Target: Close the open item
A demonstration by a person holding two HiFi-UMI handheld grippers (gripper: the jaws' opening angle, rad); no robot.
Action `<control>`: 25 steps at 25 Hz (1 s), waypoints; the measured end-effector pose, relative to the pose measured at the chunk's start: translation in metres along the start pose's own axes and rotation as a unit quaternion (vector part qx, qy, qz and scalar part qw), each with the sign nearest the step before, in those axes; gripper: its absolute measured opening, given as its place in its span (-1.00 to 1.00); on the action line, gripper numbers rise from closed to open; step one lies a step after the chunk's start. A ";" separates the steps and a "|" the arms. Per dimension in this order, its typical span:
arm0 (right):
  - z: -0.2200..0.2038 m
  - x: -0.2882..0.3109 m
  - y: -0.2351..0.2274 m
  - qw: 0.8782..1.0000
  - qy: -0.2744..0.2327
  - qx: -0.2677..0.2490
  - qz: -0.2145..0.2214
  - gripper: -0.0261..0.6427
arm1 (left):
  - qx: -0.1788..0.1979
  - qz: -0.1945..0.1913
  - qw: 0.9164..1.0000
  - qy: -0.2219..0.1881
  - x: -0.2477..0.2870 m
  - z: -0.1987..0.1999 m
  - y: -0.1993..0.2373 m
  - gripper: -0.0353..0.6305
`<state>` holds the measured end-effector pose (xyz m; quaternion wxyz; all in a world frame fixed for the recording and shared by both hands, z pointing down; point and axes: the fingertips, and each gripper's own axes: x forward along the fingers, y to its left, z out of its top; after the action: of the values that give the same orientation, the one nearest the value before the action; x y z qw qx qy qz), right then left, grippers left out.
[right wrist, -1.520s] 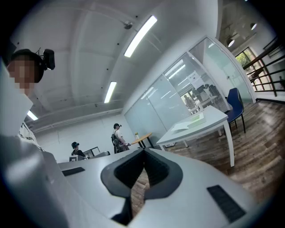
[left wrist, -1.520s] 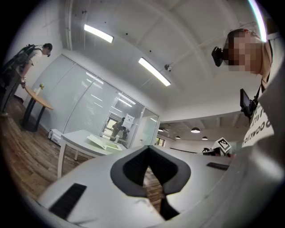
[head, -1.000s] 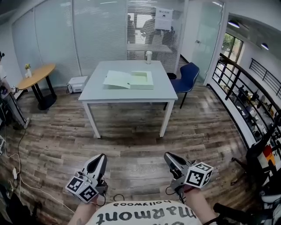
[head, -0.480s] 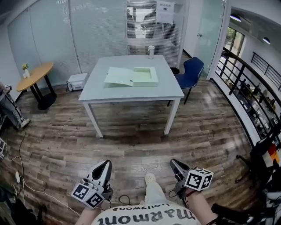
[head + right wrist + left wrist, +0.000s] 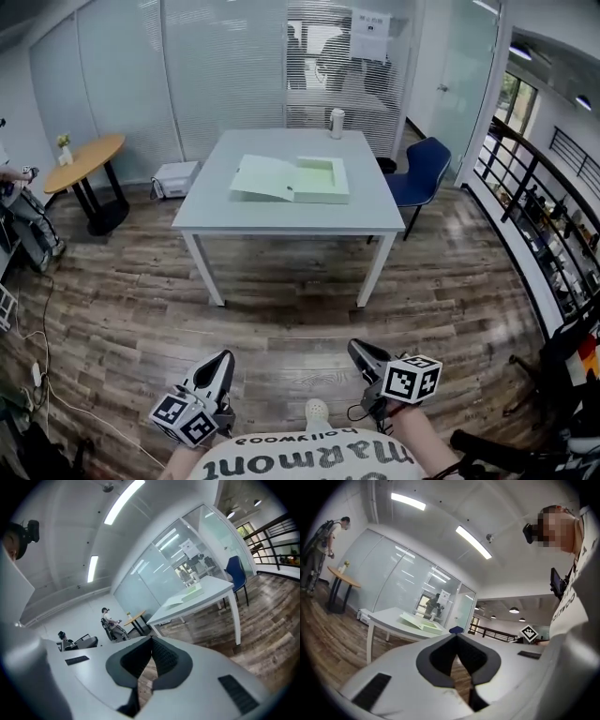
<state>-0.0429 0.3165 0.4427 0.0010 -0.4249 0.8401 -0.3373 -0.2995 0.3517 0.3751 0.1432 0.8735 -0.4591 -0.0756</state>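
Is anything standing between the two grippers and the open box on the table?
Nothing visible does. Only wooden floor lies between the left gripper, the right gripper and the table where the open box lies. The cup stands behind the box, the chair off to the table's right.

Pale green box [image 5: 298, 179], lid open, on table [image 5: 375, 214]

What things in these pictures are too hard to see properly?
- Inside of the open green box, head view: too far off and small to tell whether anything lies in it.
- White container at the table's far edge, head view: too small to tell a cup from a bottle.
- Sheet on the glass wall, head view: print too small to read.
- Blue chair, head view: partly hidden behind the table.
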 end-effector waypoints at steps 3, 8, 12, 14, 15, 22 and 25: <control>0.031 0.017 -0.003 0.999 -0.003 -0.022 0.025 -0.92 | -0.010 0.035 0.999 -0.034 0.018 0.020 0.022 -0.94; 0.063 0.042 -0.042 1.000 -0.006 -0.017 -0.005 -0.92 | -0.011 0.032 0.997 -0.062 0.057 0.043 0.030 -0.94; 0.094 0.060 -0.053 0.999 -0.020 -0.024 0.018 -0.92 | -0.007 0.032 0.998 -0.057 0.088 0.045 0.040 -0.94; 0.112 0.068 -0.065 0.999 -0.031 -0.044 0.006 -0.92 | -0.011 0.033 0.998 -0.058 0.103 0.045 0.045 -0.94; 0.120 0.071 -0.071 0.998 -0.037 -0.055 -0.002 -0.92 | -0.012 0.032 0.998 -0.057 0.110 0.044 0.046 -0.94; 0.147 0.094 -0.101 0.996 -0.026 -0.086 0.005 -0.92 | -0.019 0.034 0.998 -0.049 0.160 0.039 0.061 -0.94; 0.147 0.106 -0.114 0.994 0.000 -0.110 0.004 -0.92 | -0.022 0.033 0.998 -0.052 0.181 0.039 0.065 -0.94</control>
<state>0.0131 0.1102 0.4243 -0.0441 -0.4196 0.8735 -0.2429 -0.2576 0.1612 0.3589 0.1406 0.8494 -0.4927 -0.1267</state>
